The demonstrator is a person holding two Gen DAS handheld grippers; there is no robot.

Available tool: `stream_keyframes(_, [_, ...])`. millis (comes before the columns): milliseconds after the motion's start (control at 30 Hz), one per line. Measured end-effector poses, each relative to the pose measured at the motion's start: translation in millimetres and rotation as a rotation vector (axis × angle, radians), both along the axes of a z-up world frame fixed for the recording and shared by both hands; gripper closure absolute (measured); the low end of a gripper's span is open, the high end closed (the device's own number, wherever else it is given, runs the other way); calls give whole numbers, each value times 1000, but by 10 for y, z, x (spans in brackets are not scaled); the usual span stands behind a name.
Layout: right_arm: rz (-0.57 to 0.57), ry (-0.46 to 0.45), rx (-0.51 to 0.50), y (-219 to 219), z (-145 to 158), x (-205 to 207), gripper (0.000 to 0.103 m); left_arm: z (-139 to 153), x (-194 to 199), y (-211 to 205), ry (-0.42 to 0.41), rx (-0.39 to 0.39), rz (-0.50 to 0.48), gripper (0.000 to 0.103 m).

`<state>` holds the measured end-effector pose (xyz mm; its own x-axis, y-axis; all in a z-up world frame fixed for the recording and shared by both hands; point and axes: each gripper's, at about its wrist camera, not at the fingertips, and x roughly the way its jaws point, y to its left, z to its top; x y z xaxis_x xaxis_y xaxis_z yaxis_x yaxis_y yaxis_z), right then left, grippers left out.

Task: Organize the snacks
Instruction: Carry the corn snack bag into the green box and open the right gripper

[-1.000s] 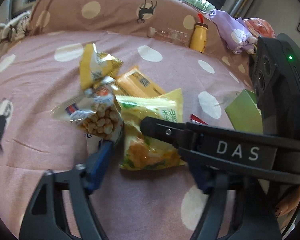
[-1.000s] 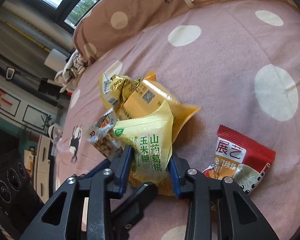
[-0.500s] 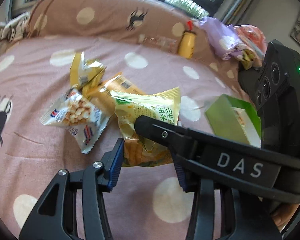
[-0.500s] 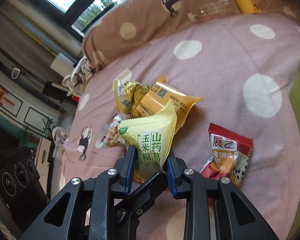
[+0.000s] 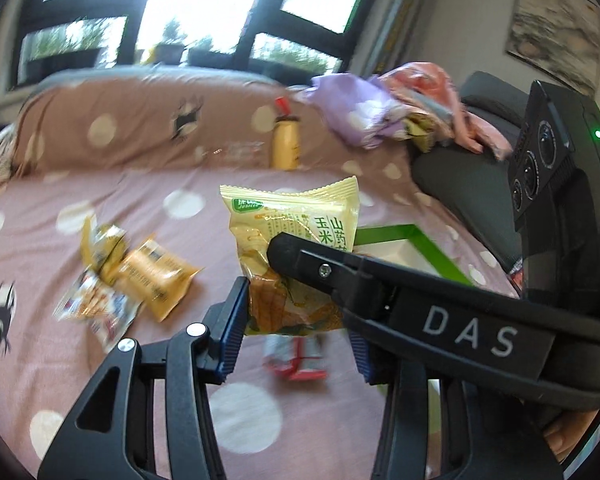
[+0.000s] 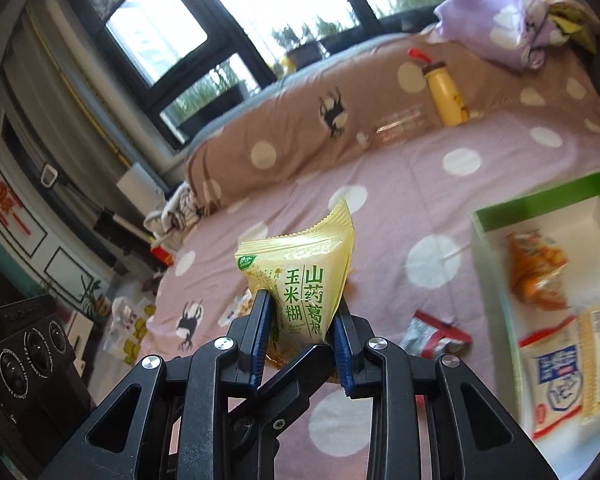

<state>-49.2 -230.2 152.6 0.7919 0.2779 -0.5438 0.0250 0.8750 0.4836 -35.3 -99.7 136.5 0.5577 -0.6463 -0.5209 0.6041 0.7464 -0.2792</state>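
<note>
A yellow-green snack packet (image 5: 296,224) (image 6: 300,276) hangs in the air above the pink dotted bed. My right gripper (image 6: 300,332) is shut on its lower half, blue pads pressing both faces. My left gripper (image 5: 298,336) is closed on the packet's bottom from the other side, and its left pad touches the edge. The right gripper's finger (image 5: 380,292) crosses the left wrist view and hides the left gripper's right pad. A green box (image 6: 540,192) (image 5: 384,229) lies to the right and holds an orange packet (image 6: 536,276) and a blue-white packet (image 6: 556,376).
A red packet (image 6: 436,336) (image 5: 296,356) lies on the bed below the grippers. Two yellow packets (image 5: 156,280) and a peanut bag (image 5: 96,308) lie to the left. A yellow bottle (image 5: 285,146) leans on the brown pillow, with a purple cloth heap (image 5: 360,116) at the back right.
Both grippers have risen together, lifting the yellow-green packet off the pile. The left jaws narrowed around its bottom. The views tilted up toward the window and the green box.
</note>
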Motion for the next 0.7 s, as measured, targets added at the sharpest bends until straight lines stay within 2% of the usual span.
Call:
stream_keyframes(167, [-118,-35,29,-384,81,-221,71,88,-26,-384,-31,9,-103,59])
stream_keyframes(400, [-266,-27,58,-818,43,-424,71,77,-43,-908,-35,32,-239,59])
stream_keyframes(700, [-372,46,125,-1165,-141,-495,71,-62,-27,-1259,15,71,-311,59])
